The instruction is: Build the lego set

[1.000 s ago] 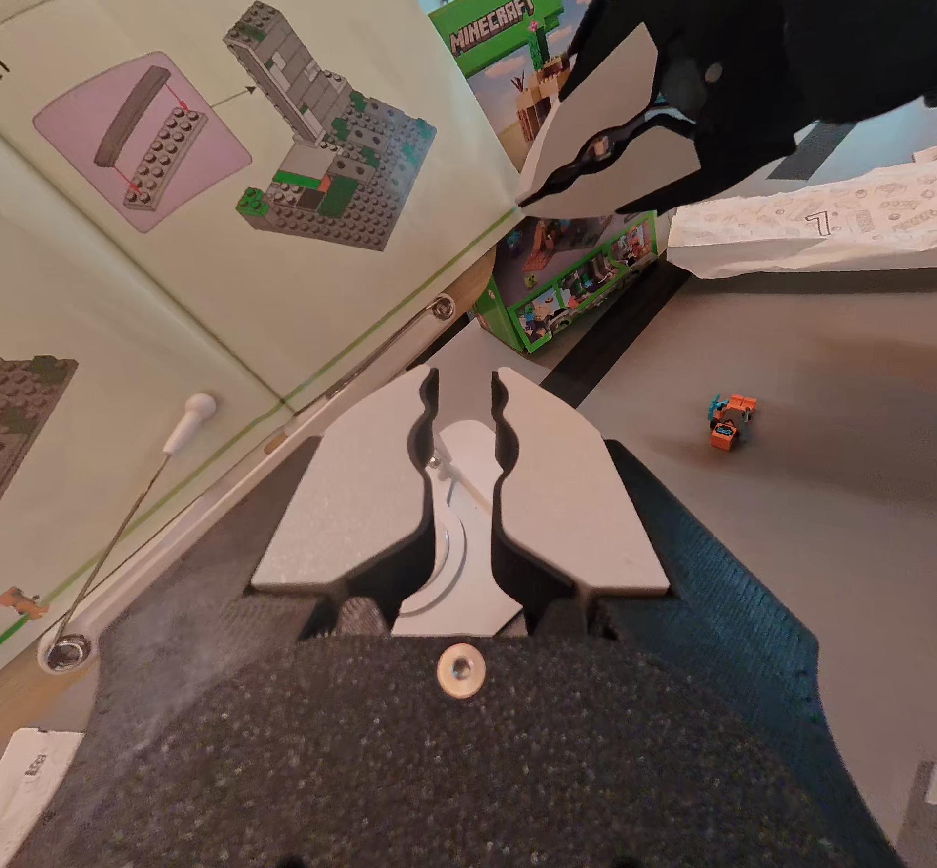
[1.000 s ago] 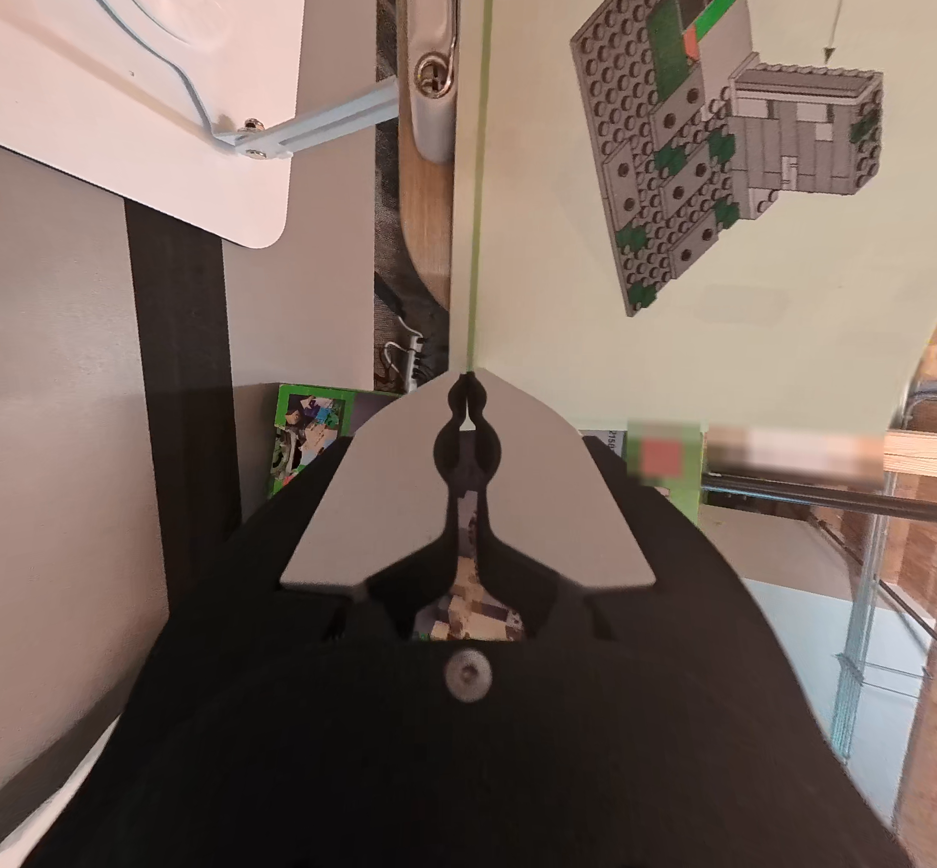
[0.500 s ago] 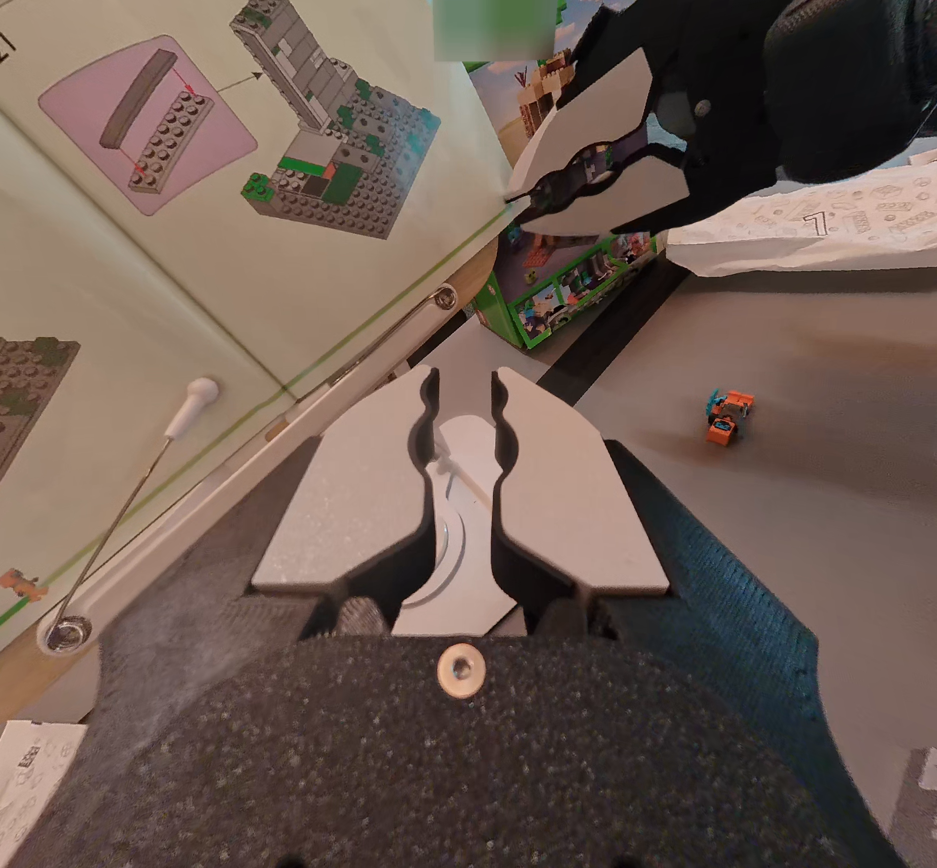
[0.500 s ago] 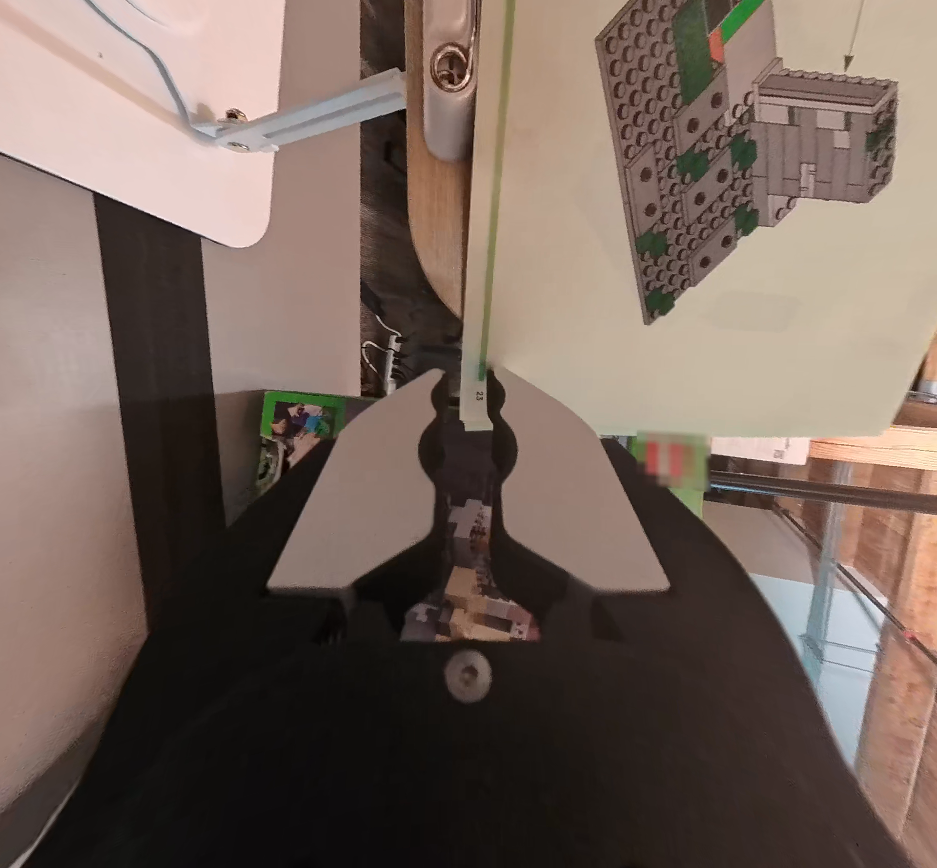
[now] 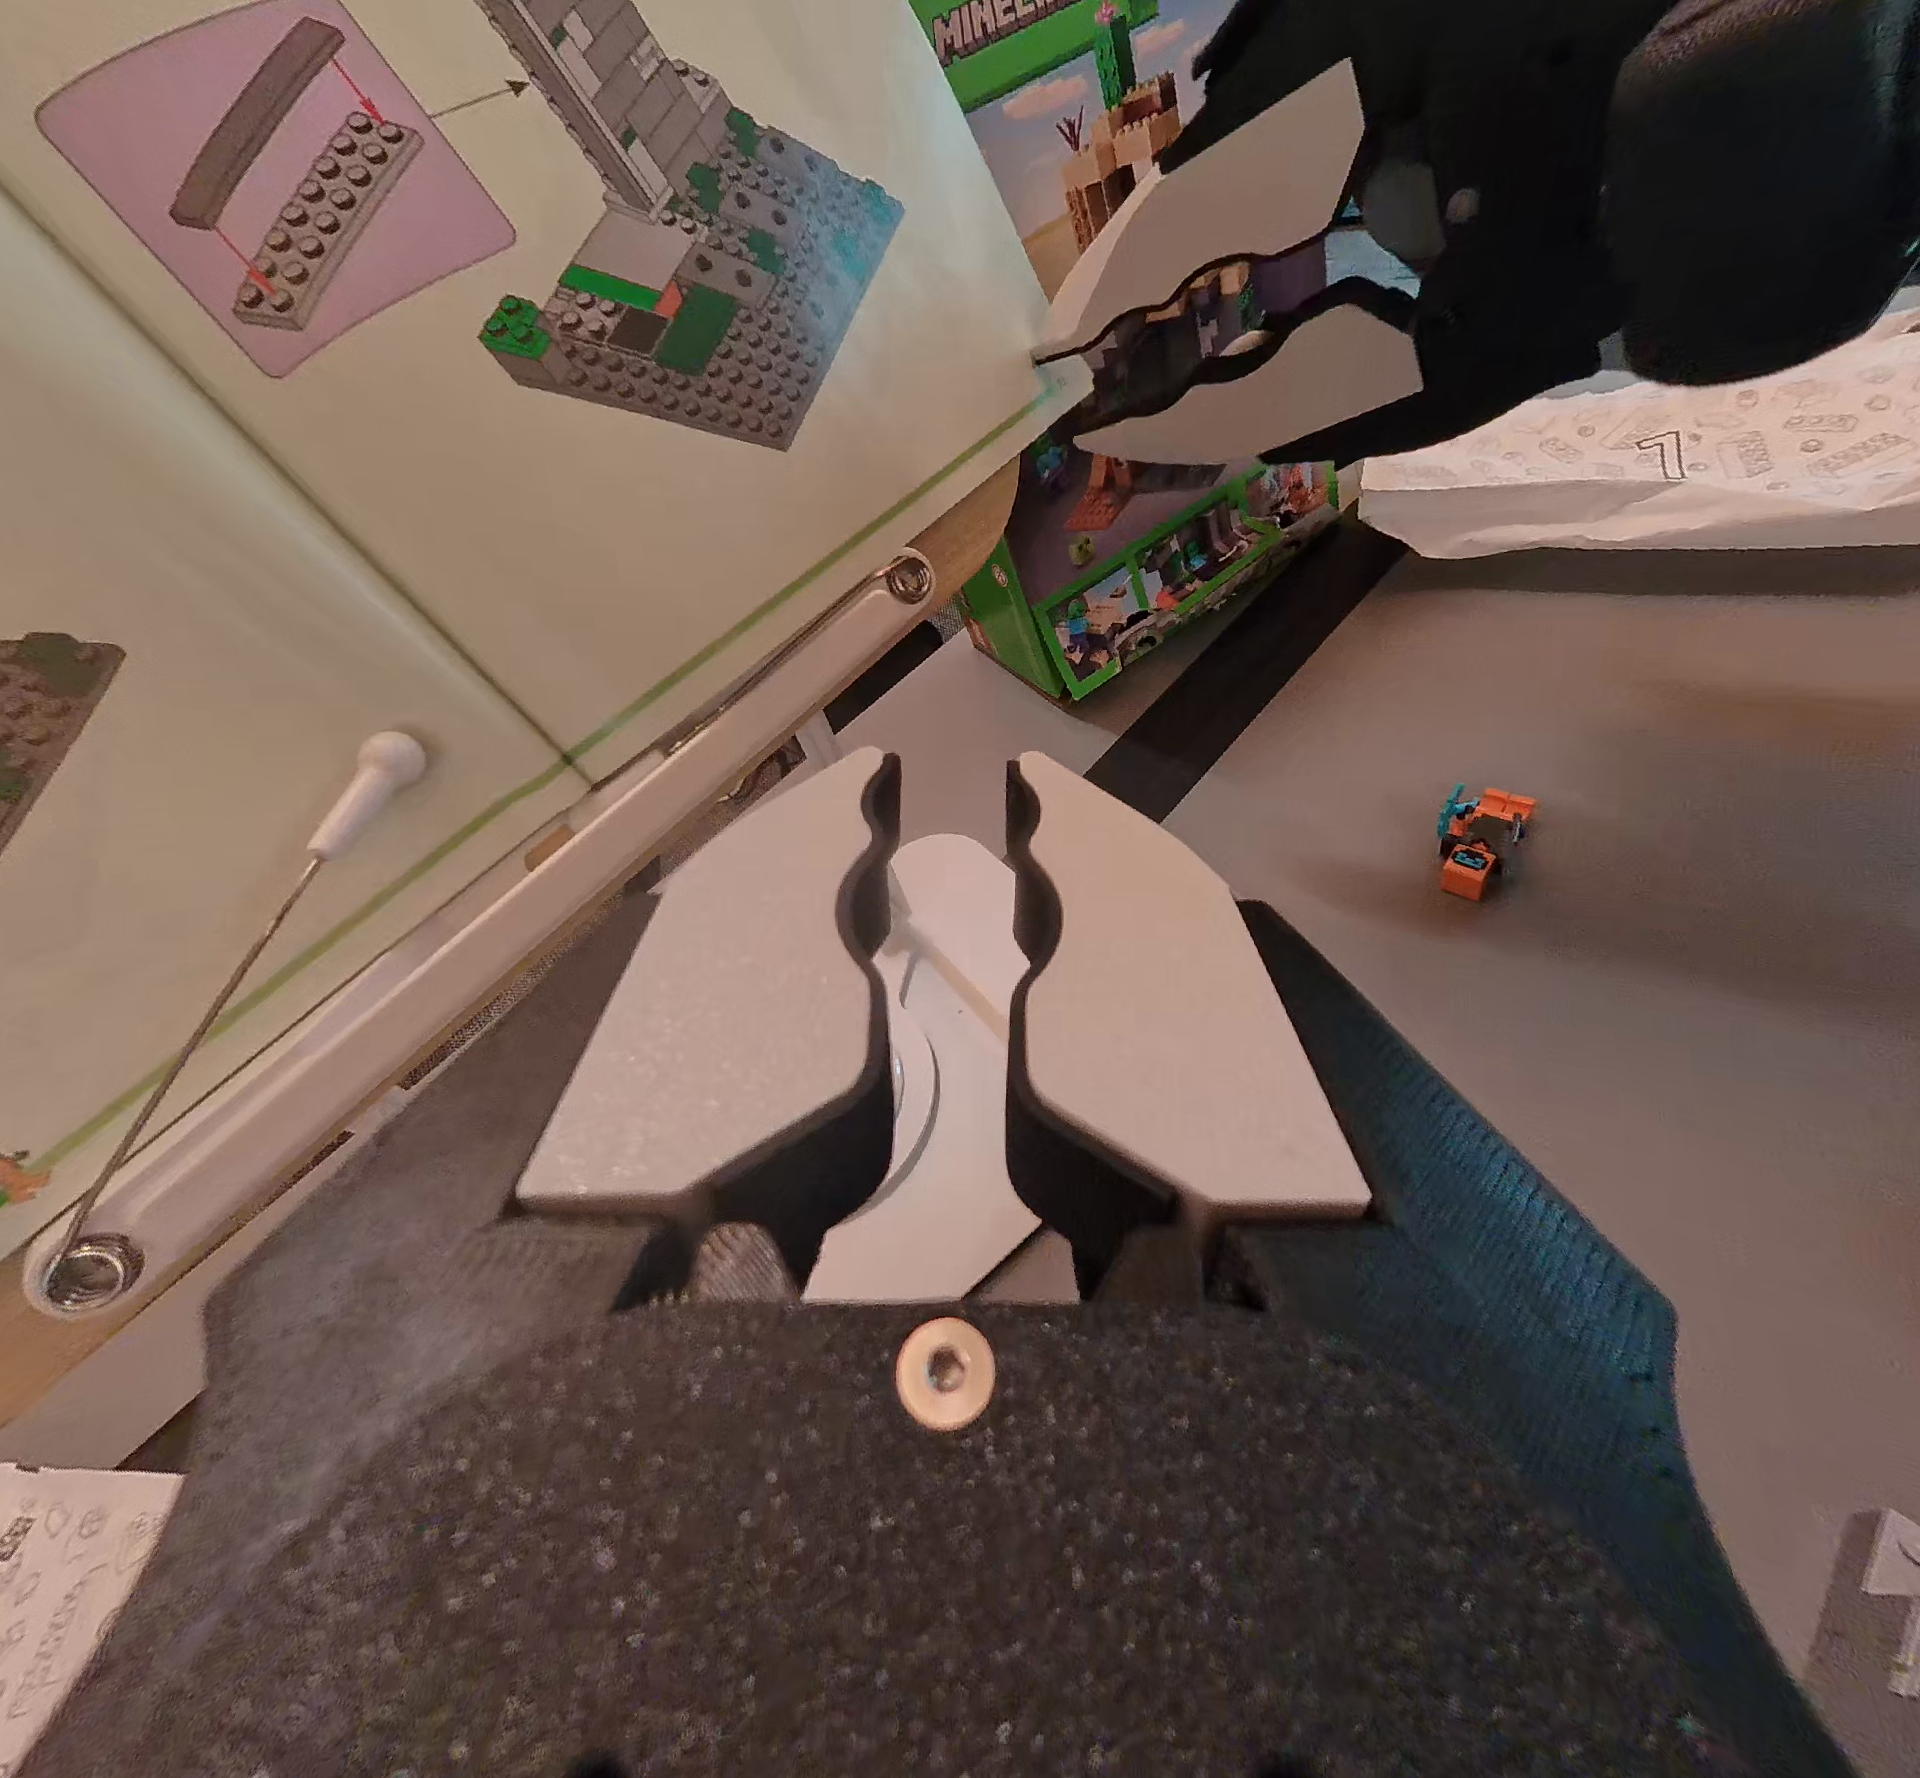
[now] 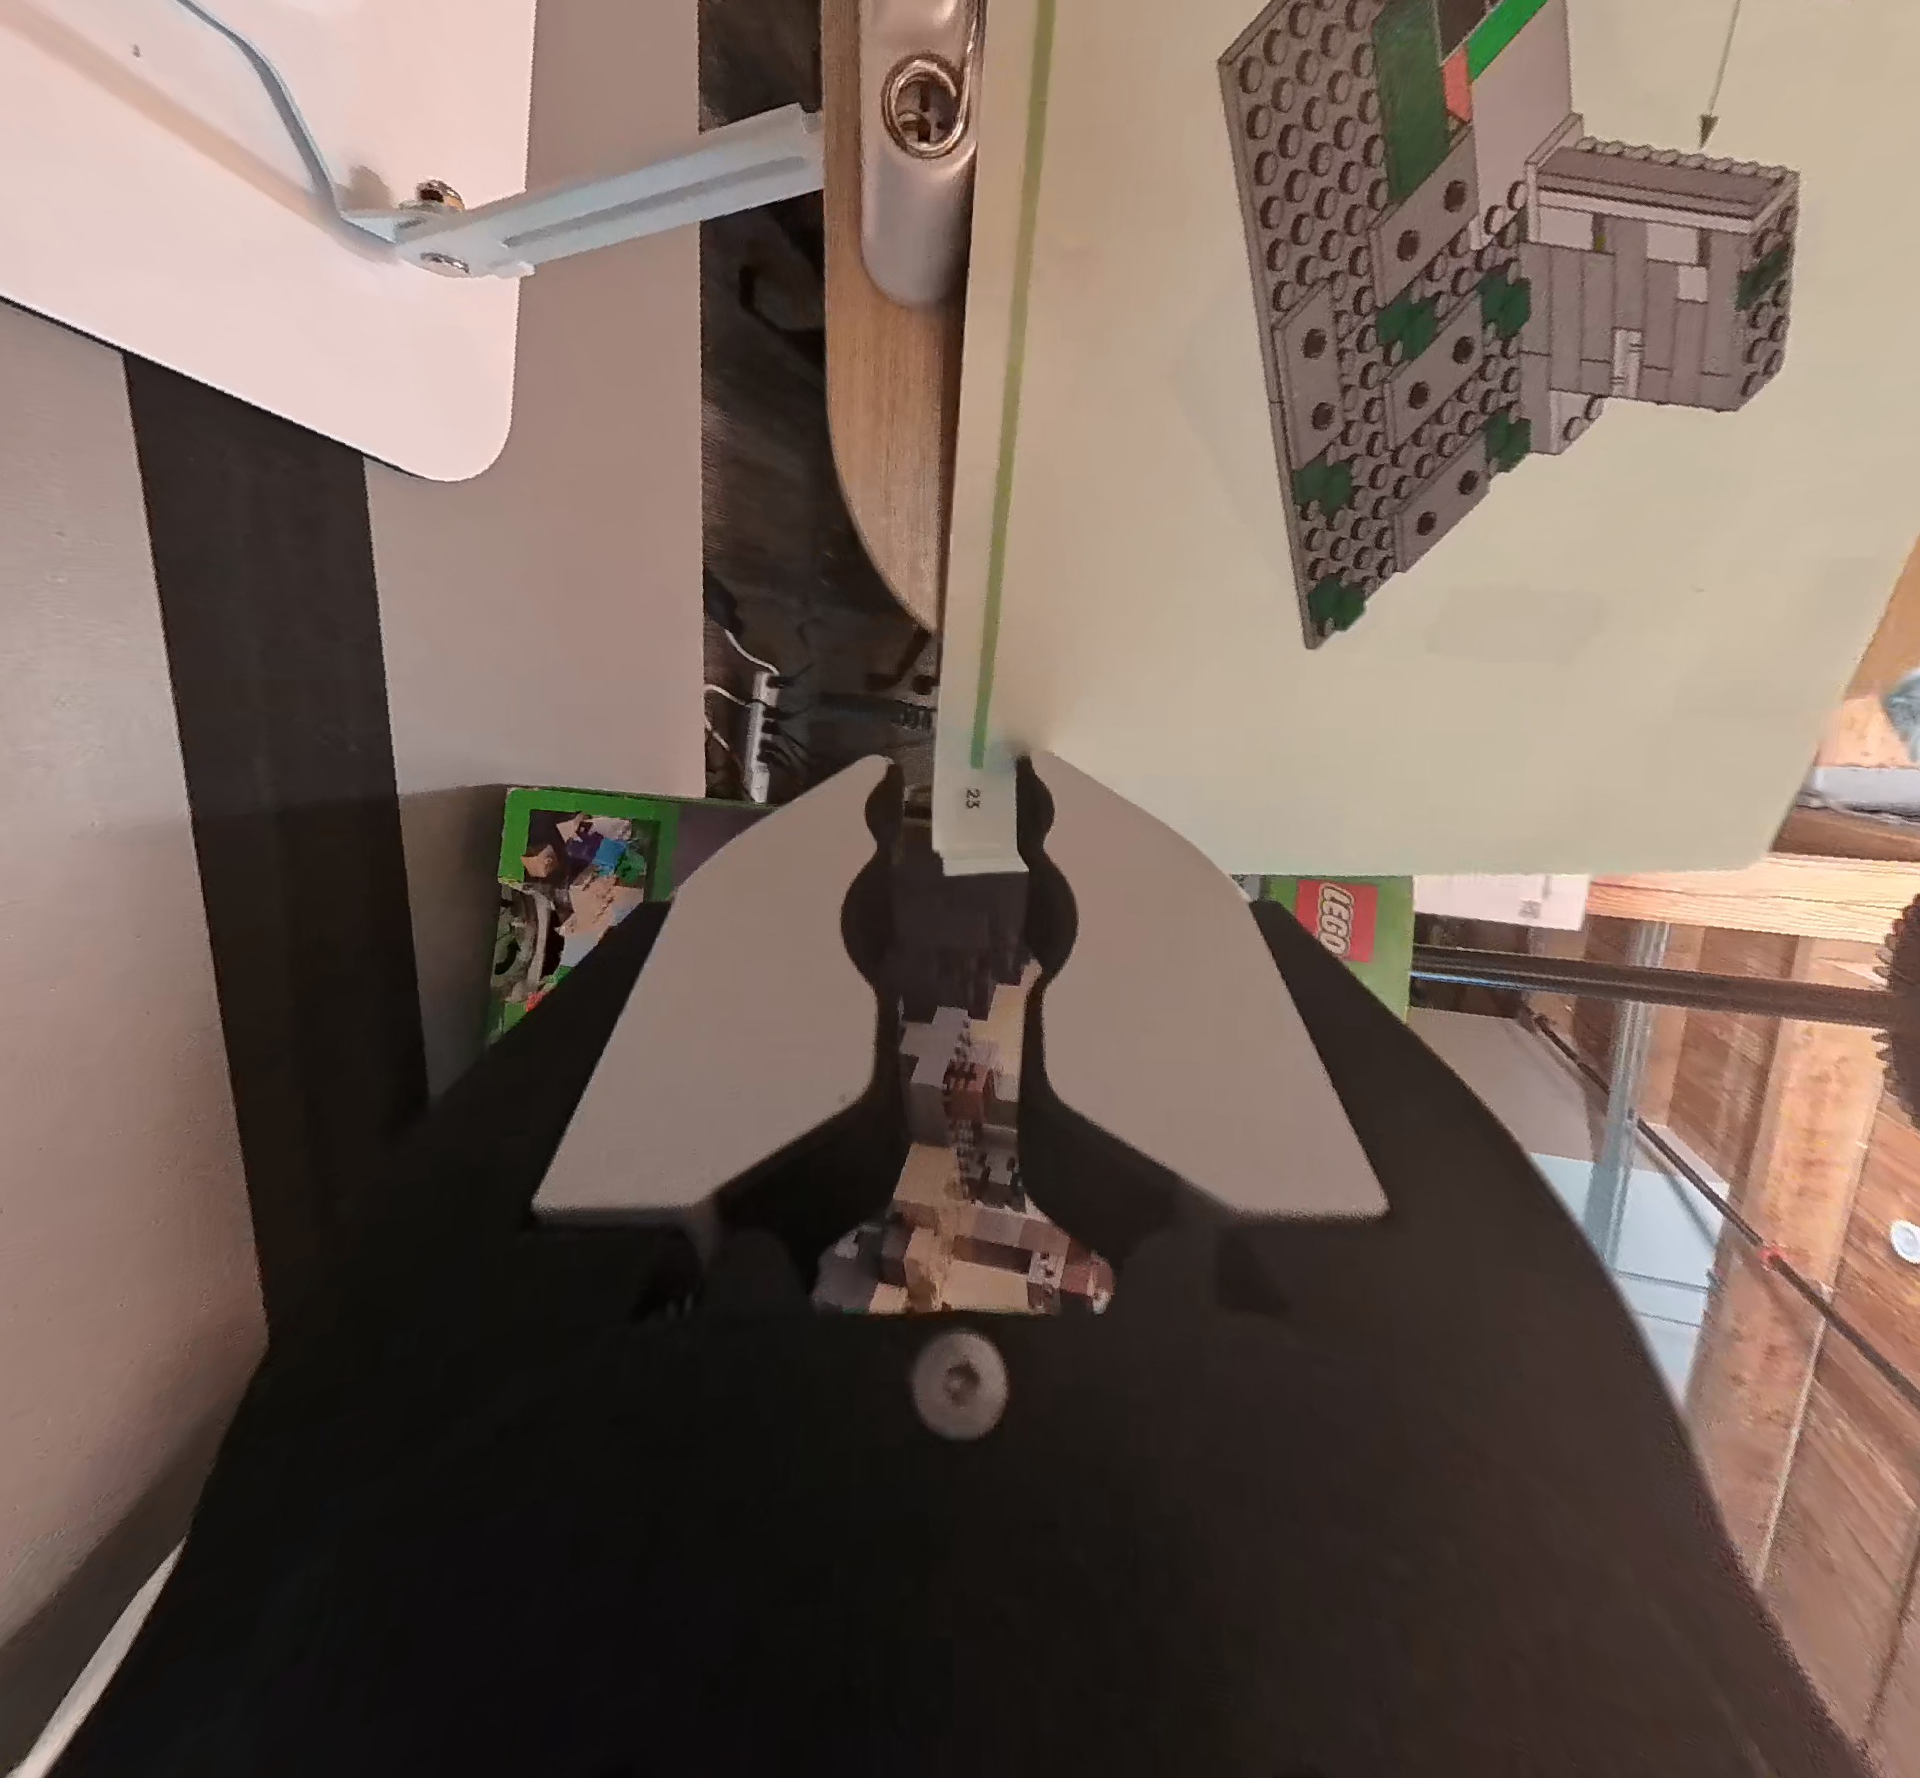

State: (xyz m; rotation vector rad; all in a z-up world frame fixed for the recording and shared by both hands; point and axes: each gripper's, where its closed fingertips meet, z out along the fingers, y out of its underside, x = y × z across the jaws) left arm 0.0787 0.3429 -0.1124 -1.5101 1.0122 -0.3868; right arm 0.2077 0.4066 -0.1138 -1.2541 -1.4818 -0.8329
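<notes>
Paper's thin and floppy, so I'd pinch the page [image 6: 1351, 585] right at its corner. My right gripper [image 6: 951, 772] has jaws parted with that corner between the tips; left gripper [image 5: 945, 772] is released, empty, page up-left of it.

- Instruction booklet [image 5: 540, 502] propped open on a stand, pale green pages (corner page slightly lifted).
- Small orange lego figure [image 5: 1481, 840] lying alone on the grey table.
</notes>
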